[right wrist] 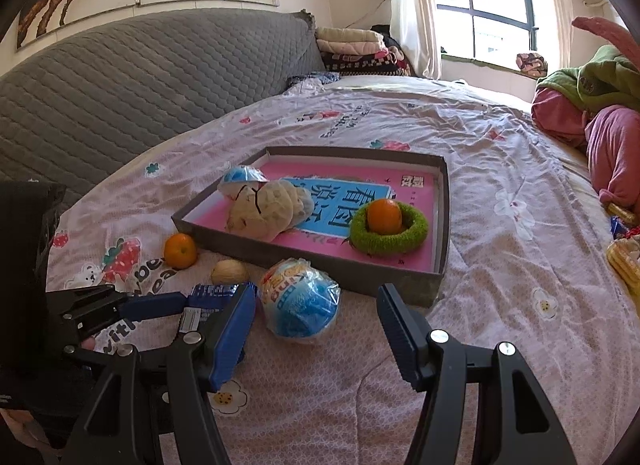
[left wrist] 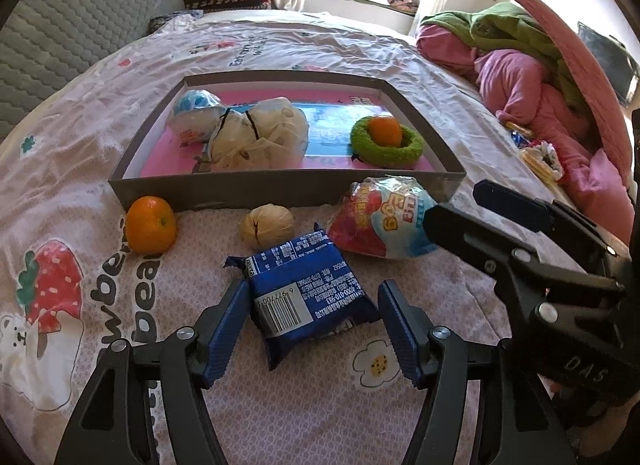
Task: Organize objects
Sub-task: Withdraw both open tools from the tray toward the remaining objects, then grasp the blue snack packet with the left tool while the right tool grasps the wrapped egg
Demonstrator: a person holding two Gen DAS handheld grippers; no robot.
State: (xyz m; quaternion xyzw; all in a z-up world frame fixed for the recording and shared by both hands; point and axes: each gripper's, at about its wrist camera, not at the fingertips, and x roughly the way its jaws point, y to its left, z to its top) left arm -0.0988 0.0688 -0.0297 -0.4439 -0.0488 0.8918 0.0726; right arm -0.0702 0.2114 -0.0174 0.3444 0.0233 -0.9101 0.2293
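Left gripper [left wrist: 314, 327] fingers stand apart astride a blue packet [left wrist: 304, 297], not pressing it. Right gripper [right wrist: 316, 329] is likewise parted, empty, near a wrapped ball [right wrist: 299, 297]. Glossy and crinkled with a barcode, the packet lies flat on the bed [left wrist: 80, 153], long axis toward eleven o'clock, at six o'clock from the tray [left wrist: 280, 187].

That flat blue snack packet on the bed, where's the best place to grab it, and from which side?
Probably across its long side edges, near the middle, coming down from above. The blue snack packet lies flat on the bedsheet, so only its edges offer purchase. The left gripper already straddles it, jaws open on either side and not yet pressing. The crimped ends look floppier, so the padded middle seems safer.
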